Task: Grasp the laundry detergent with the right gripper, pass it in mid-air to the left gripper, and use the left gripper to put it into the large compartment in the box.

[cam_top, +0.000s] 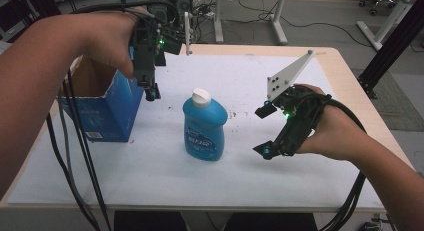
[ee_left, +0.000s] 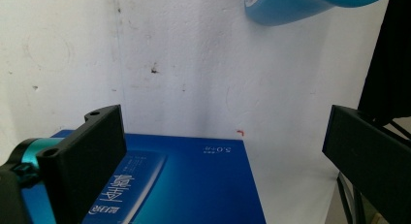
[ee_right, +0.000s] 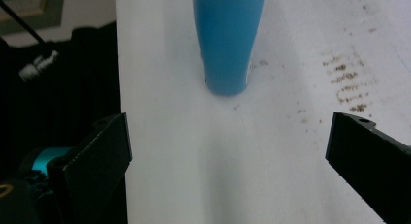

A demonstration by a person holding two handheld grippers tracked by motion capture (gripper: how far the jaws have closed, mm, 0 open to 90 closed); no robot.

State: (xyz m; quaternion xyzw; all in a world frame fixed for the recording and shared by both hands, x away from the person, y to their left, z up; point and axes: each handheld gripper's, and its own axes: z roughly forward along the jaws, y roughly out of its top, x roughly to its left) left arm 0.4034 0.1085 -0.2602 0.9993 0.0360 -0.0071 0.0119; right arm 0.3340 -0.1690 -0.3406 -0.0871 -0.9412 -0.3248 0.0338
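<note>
A blue bottle (cam_top: 202,128) with a white cap stands upright in the middle of the white mat. My right gripper (cam_top: 263,131) hovers just to its right, turned sideways, jaws spread wide with nothing between them. In the right gripper view the bottle (ee_right: 228,40) is straight ahead of the open right gripper (ee_right: 228,158). My left gripper (cam_top: 150,92) points down over the right edge of an open blue cardboard box (cam_top: 107,111). In the left gripper view the left gripper (ee_left: 223,158) is open and empty, above the box's printed side (ee_left: 194,185), with the bottle (ee_left: 291,3) farther off.
The white mat (cam_top: 165,181) covers most of a light wooden table (cam_top: 350,81). Black cables (cam_top: 75,156) hang from the left hand past the table's front left. Beyond the table are metal legs, cables and a dark frame (cam_top: 395,41) on the floor.
</note>
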